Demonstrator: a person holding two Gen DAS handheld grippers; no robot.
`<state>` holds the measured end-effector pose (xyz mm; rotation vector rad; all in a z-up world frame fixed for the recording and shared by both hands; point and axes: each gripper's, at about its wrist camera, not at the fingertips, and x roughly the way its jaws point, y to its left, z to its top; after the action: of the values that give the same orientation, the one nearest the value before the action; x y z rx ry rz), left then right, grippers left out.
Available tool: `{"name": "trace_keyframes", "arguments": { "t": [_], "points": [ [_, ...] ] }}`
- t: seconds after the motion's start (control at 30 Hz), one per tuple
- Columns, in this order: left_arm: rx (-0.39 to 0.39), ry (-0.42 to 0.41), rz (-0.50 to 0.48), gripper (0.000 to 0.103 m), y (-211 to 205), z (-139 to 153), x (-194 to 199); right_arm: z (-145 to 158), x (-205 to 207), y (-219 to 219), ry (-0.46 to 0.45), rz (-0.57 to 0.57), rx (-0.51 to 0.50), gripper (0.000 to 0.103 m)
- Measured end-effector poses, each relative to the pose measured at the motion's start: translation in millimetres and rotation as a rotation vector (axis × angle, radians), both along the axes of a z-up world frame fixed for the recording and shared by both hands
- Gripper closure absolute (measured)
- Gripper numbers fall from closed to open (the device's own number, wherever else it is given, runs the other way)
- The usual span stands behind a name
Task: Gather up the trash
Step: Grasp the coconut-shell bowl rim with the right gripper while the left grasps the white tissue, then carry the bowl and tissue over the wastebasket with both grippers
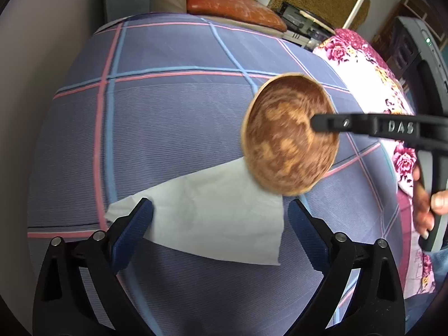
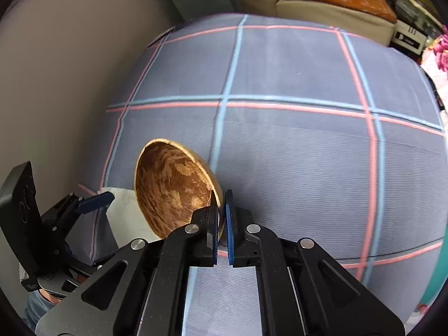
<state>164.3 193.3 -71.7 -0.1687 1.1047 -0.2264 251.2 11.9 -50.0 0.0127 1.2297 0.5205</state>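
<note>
A white paper napkin (image 1: 218, 218) lies flat on the checked blue-grey cloth (image 1: 173, 128). My left gripper (image 1: 221, 218) is open, its fingers standing either side of the napkin, just above it. My right gripper (image 2: 222, 215) is shut on the rim of a brown wooden bowl (image 2: 173, 193) and holds it tilted above the cloth. In the left wrist view the bowl (image 1: 285, 140) hangs over the napkin's far right corner, with the right gripper's finger (image 1: 350, 124) reaching in from the right. In the right wrist view the napkin (image 2: 126, 210) shows partly behind the bowl, beside the left gripper (image 2: 92, 201).
The cloth covers a raised rounded surface. An orange cushion (image 1: 235, 5) on a beige sofa lies beyond its far edge. A floral pink cloth (image 1: 372, 75) lies along the right side. A grey wall (image 2: 70, 70) is at the left.
</note>
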Motion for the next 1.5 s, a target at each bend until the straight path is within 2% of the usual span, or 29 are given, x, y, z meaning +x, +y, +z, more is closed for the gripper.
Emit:
{"name": "trace_keyframes", "arguments": {
  "t": [0.1, 0.23, 0.3, 0.33, 0.43, 0.5, 0.6, 0.83, 0.9, 1.03, 1.33, 1.5],
  "points": [
    [0.034, -0.008, -0.018, 0.006, -8.9, -0.7, 2.2, 6.2, 1.0, -18.7, -0.009, -0.038, 0.009, 0.098],
    [0.147, -0.024, -0.043, 0.008, -27.7, -4.3, 0.8, 10.1, -1.9, -36.3, -0.014, -0.062, 0.014, 0.098],
    [0.216, -0.041, -0.055, 0.020, -37.8, -5.4, -3.8, 12.1, -3.3, -45.3, -0.016, -0.071, 0.022, 0.098],
    [0.243, -0.047, -0.053, 0.022, -40.5, -6.3, -5.5, 12.9, -4.2, -49.0, -0.019, -0.076, 0.024, 0.098],
    [0.260, -0.057, -0.025, 0.036, -40.1, -5.0, -8.5, 13.9, -6.6, -56.1, -0.023, -0.086, 0.028, 0.098],
    [0.261, -0.055, 0.011, 0.057, -34.0, -2.5, -9.3, 15.6, -9.4, -60.8, -0.030, -0.091, 0.031, 0.098],
    [0.258, -0.048, 0.051, 0.074, -26.7, -0.6, -8.6, 17.1, -13.8, -67.1, -0.036, -0.098, 0.036, 0.098],
    [0.217, -0.037, 0.127, 0.087, -13.8, 2.0, -6.4, 7.9, -19.4, -77.9, -0.010, -0.112, 0.033, 0.098],
    [0.181, -0.029, 0.151, 0.092, -9.2, 2.8, -5.7, 4.5, -19.4, -79.3, 0.000, -0.116, 0.030, 0.098],
    [0.138, -0.025, 0.173, 0.094, -3.8, 4.1, -9.3, -1.3, -18.8, -78.1, 0.010, -0.117, 0.021, 0.097],
    [0.022, -0.035, 0.160, 0.095, -5.8, 11.7, -11.3, -7.2, -16.0, -72.4, 0.015, -0.120, 0.006, 0.094],
    [0.000, -0.047, 0.152, 0.095, -12.4, 19.2, -12.3, -17.3, -12.6, -69.9, 0.040, -0.133, 0.011, 0.094]
  ]
}}
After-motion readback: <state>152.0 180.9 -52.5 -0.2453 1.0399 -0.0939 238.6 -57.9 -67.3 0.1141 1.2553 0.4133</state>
